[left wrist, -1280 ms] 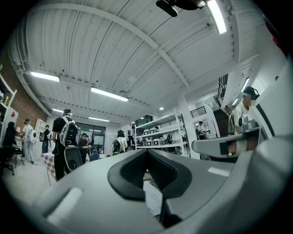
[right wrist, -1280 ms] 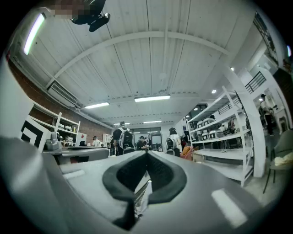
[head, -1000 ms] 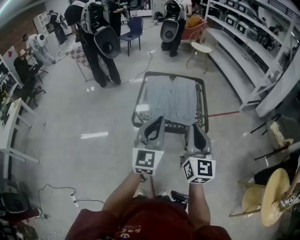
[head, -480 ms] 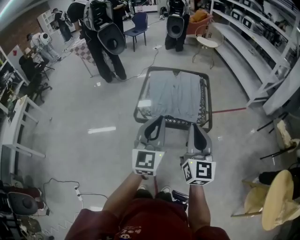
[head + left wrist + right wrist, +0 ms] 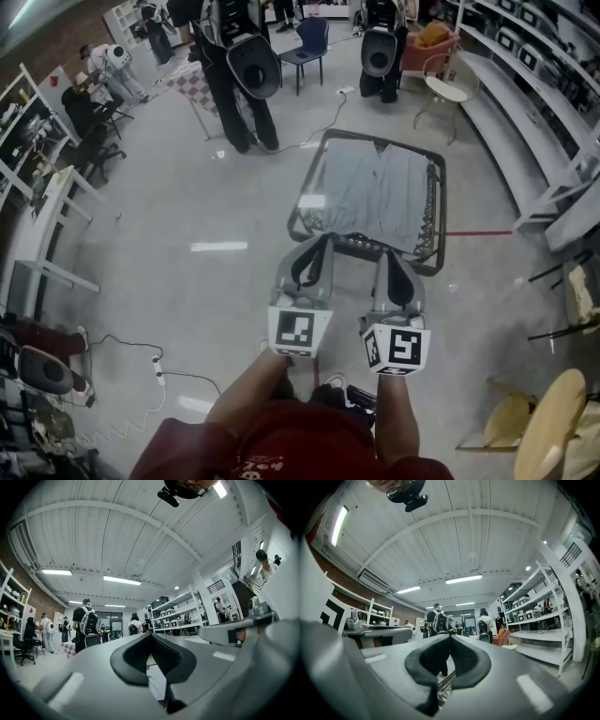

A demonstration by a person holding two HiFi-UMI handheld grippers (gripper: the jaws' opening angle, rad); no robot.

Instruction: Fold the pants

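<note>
— Grey pants (image 5: 380,192) lie flat on the table (image 5: 302,214), their long way running away from us.

— The left gripper (image 5: 317,242) and right gripper (image 5: 386,255) are squeezed together, empty, at the table's near edge. Right looks closer.

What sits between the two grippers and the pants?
Head view: only the table's near rail and a narrow dark strip inside it; the pants lie just beyond.

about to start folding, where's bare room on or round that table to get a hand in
On the table, a bare strip runs between its left rail and the gray pants; the pants cover most of the rest. The floor left of the table is open. Crowded: people with backpacks and chairs past the far end, shelving on the right.
</note>
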